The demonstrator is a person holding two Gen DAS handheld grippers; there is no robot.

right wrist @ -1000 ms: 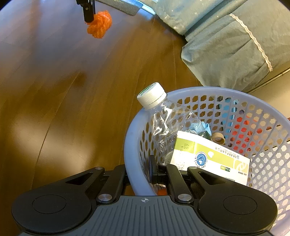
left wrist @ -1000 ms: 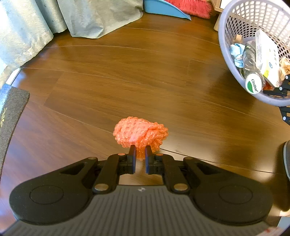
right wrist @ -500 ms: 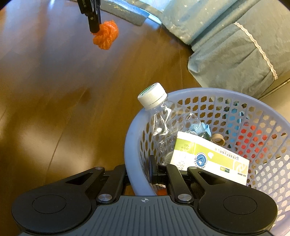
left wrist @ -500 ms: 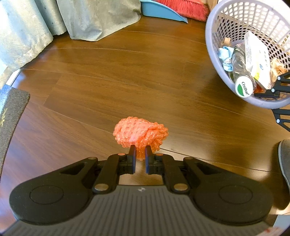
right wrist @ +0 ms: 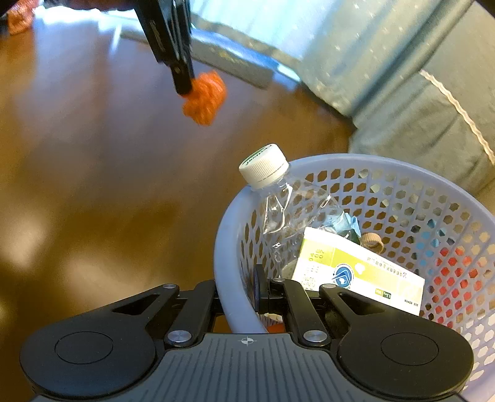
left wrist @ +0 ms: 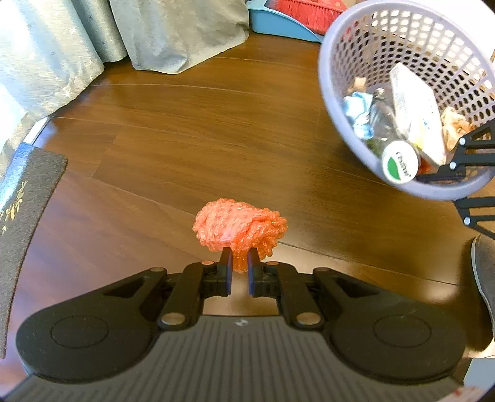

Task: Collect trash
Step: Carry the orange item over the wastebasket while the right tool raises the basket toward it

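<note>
Item 1. Left gripper [left wrist: 239,263]: jaws clamped on the lower fringe of an orange mesh wad [left wrist: 239,225], which is carried in the air above the wooden floor [left wrist: 185,139]. In the right wrist view the same wad [right wrist: 205,97] hangs off the fingertips, well clear of the boards.

Item 2. Orange mesh wad: judged very light, soft and springy, not fragile. The pinch takes only a thin tuft at its edge; a loose net of this sort may stretch or slip, so a deeper hold through the bunched middle would be surer.

Item 3. Right gripper [right wrist: 261,290]: jaws closed on the near rim of the basket [right wrist: 225,247], one finger inside the wall, one outside.

Item 4. Basket, pale perforated plastic, off to the right of the wad and apart from it. Contents: a crushed clear bottle [right wrist: 290,213] with a white cap leaning over the rim, a green-and-white carton [right wrist: 359,272], a blue scrap [left wrist: 359,113], a small cork-coloured cap.

Item 5. Beyond: curtains [left wrist: 62,46], a grey mat [left wrist: 27,201], a blue dustpan [left wrist: 278,21] with a red brush.

Hard to make out: the basket's underside, so whether it is lifted or resting cannot be told; a red-orange item under the carton; a dark shape cut off at the right edge.
</note>
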